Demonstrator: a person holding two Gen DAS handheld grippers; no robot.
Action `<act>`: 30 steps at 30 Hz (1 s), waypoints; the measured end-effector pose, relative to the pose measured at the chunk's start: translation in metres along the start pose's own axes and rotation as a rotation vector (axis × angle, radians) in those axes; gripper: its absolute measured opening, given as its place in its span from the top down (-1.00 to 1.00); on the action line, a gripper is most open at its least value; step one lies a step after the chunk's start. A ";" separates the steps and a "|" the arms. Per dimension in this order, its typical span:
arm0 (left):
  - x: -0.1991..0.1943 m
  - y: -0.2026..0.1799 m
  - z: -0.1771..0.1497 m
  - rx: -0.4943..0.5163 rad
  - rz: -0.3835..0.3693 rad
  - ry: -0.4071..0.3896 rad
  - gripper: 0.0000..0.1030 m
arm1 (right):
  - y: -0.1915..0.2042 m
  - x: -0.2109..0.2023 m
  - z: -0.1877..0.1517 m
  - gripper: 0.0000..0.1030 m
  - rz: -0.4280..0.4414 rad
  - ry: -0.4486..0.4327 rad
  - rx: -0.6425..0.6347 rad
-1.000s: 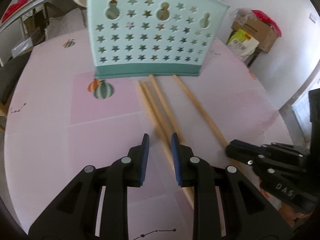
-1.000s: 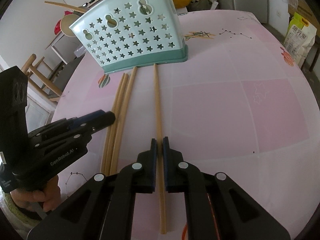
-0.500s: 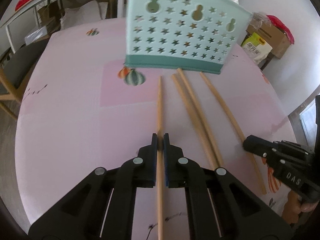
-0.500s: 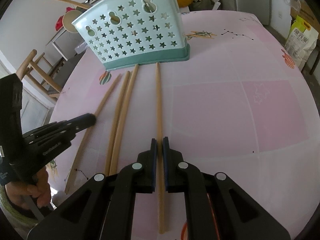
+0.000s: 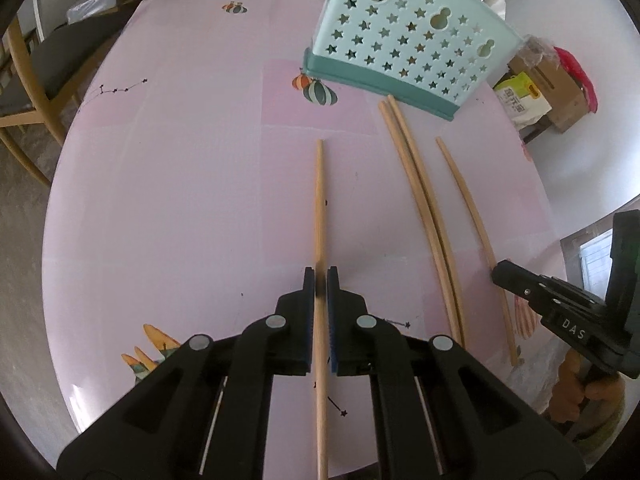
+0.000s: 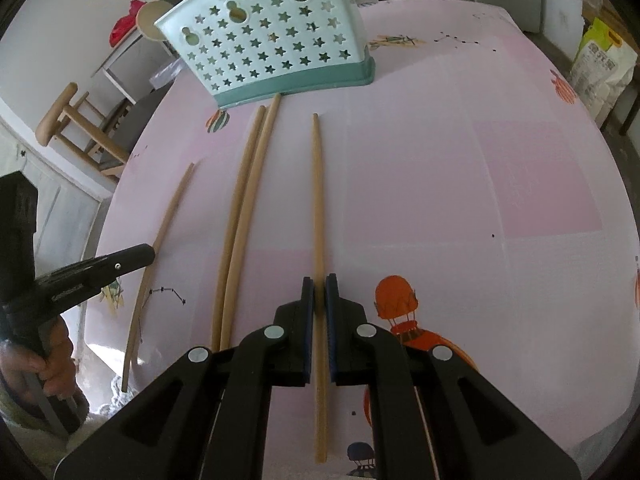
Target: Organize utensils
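Observation:
A mint utensil holder (image 5: 400,48) with star holes stands at the far side of the pink table (image 5: 180,200). My left gripper (image 5: 320,284) is shut on one wooden chopstick (image 5: 319,200), which points toward the holder. Two more chopsticks (image 5: 420,200) lie side by side to its right. In the right wrist view, my right gripper (image 6: 319,288) is shut on another chopstick (image 6: 318,200), with the pair (image 6: 244,200) and the holder (image 6: 272,48) beyond. The left gripper (image 6: 148,254) shows at the left there, the right gripper (image 5: 500,274) at the right in the left view.
A wooden chair (image 5: 24,92) stands past the table's left edge. A cardboard box (image 5: 552,80) and a bag sit on the floor at the right. A wooden stool (image 6: 68,120) stands beyond the far left edge. Balloon prints dot the tablecloth.
My left gripper shut on one chopstick of the group and drew it to the left, away from the other two. The right gripper kept its hold and place.

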State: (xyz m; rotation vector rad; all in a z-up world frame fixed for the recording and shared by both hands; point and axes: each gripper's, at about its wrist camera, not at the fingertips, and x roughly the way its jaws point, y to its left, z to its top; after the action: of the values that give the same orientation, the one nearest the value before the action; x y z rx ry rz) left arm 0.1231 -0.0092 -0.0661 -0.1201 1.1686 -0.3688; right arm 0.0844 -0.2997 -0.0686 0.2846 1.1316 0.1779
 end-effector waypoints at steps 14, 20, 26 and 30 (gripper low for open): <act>0.016 -0.012 0.032 0.112 0.093 -0.005 0.72 | 0.011 0.017 0.028 0.72 -0.053 -0.021 -0.077; 0.023 -0.018 0.043 0.154 0.118 -0.012 0.72 | 0.019 0.024 0.039 0.72 -0.074 -0.028 -0.125; 0.026 -0.022 0.051 0.180 0.134 -0.016 0.72 | 0.028 0.029 0.045 0.72 -0.080 -0.029 -0.168; 0.028 -0.022 0.054 0.180 0.133 -0.018 0.72 | 0.033 0.033 0.052 0.72 -0.080 -0.028 -0.186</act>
State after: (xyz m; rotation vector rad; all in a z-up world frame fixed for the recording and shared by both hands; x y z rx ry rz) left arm 0.1773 -0.0441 -0.0628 0.1104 1.1138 -0.3530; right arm 0.1459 -0.2658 -0.0661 0.0763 1.0882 0.2059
